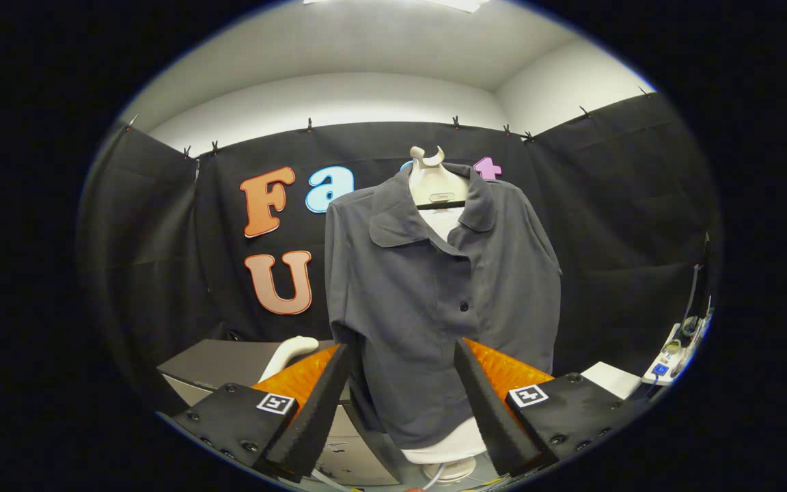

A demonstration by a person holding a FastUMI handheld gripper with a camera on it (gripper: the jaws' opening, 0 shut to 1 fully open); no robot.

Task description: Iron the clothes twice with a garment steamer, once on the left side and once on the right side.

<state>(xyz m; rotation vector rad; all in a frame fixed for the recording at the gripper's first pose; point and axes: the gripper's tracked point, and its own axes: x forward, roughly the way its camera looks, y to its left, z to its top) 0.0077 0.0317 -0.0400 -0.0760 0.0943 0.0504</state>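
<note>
A: Status of the gripper (400, 383)?
B: Jaws stand wide, holding nothing. The grey shirt (434, 287) hangs on its stand beyond them.
A: Handling?
B: The steamer handle (291, 352), lower left, looks rigid and light; grasp its curved neck. The shirt fabric is soft.

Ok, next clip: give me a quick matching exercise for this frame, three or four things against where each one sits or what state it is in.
Things:
1. grey shirt
2. garment steamer handle
3. gripper
4. white hanger

Places or states:
A. open, holding nothing
B. sticks out of the collar, at the top
C. hangs buttoned just beyond the fingers
D. rests on the grey box beside the shirt, past one finger

Pairs: 1-C, 2-D, 3-A, 4-B
</note>
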